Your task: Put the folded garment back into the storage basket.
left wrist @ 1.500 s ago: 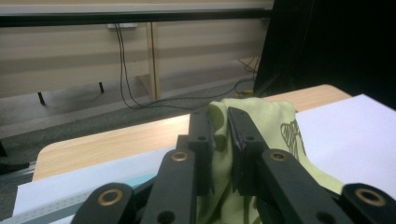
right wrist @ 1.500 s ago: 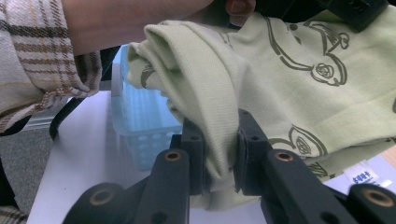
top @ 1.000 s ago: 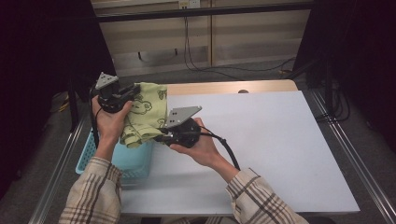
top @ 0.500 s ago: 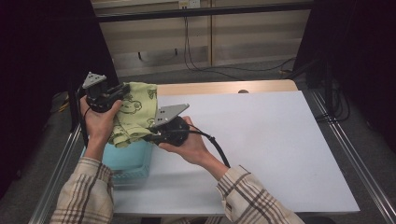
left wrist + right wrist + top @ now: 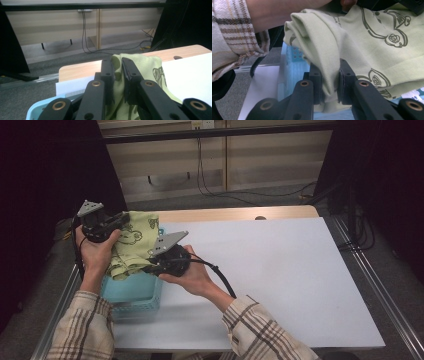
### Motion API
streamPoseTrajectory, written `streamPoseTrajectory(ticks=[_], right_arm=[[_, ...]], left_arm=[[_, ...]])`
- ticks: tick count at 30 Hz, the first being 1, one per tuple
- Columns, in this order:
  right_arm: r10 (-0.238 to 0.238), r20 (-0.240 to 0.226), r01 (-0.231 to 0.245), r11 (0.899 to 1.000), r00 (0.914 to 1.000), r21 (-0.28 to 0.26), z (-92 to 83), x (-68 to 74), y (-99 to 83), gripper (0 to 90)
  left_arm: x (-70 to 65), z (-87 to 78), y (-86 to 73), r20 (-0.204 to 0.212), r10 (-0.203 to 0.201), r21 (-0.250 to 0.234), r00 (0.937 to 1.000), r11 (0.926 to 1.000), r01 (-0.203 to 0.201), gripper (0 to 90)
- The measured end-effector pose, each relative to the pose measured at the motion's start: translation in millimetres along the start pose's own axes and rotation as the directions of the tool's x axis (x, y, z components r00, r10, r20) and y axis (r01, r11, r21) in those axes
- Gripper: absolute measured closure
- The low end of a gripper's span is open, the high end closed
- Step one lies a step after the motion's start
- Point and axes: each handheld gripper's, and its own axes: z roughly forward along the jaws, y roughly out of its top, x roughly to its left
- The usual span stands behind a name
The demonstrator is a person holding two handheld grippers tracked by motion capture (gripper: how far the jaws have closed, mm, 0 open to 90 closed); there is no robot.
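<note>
Left gripper (image 5: 120,220) and right gripper (image 5: 150,266) each clamp the pale green printed cloth (image 5: 132,245), stretched above the blue basket (image 5: 142,292) at frame left (likely lifting it clear).

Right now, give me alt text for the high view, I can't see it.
Both hands hold a pale green printed cloth above a light blue basket, left gripper and right gripper each clamped on it, at the white table's left edge.
</note>
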Motion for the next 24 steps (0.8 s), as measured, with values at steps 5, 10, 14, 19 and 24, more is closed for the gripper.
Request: streamPoseTrajectory(ticks=[5, 10, 14, 19, 24], right_arm=[[0.001, -0.011, -0.001, 1.0, 0.9999, 0.004, 8.2, 1.5, -0.1, 77.5], [-0.004, -0.019, 0.005, 1.0, 0.9998, 0.02, 13.8, 3.3, -2.5, 77.5], [-0.004, -0.018, 0.005, 1.0, 0.9998, 0.031, 16.0, 3.9, -3.7, 77.5], [0.006, -0.021, -0.005, 0.999, 0.9998, 0.035, 21.5, 2.3, -6.7, 77.5], [0.014, -0.009, -0.013, 0.999, 0.9999, 0.047, 27.2, -0.1, -7.9, 77.5]], left_arm=[[7.4, -2.7, -6.6, -0.01, -0.018, 0.003, 0.9998, 0.9998, 0.018, 80.9], [8.9, -4.4, -14.0, -0.008, -0.019, 0.006, 0.9998, 0.9998, 0.019, 80.9], [11.5, -2.4, -18.0, -0.008, -0.015, 0.028, 0.9999, 0.9995, 0.016, 80.9], [15.9, -0.2, -22.4, -0.021, -0.014, 0.04, 0.9997, 0.9991, 0.014, 80.9], [24.6, 7.9, -30.0, -0.019, -0.052, 0.066, 0.9985, 0.9964, 0.053, 80.9]])
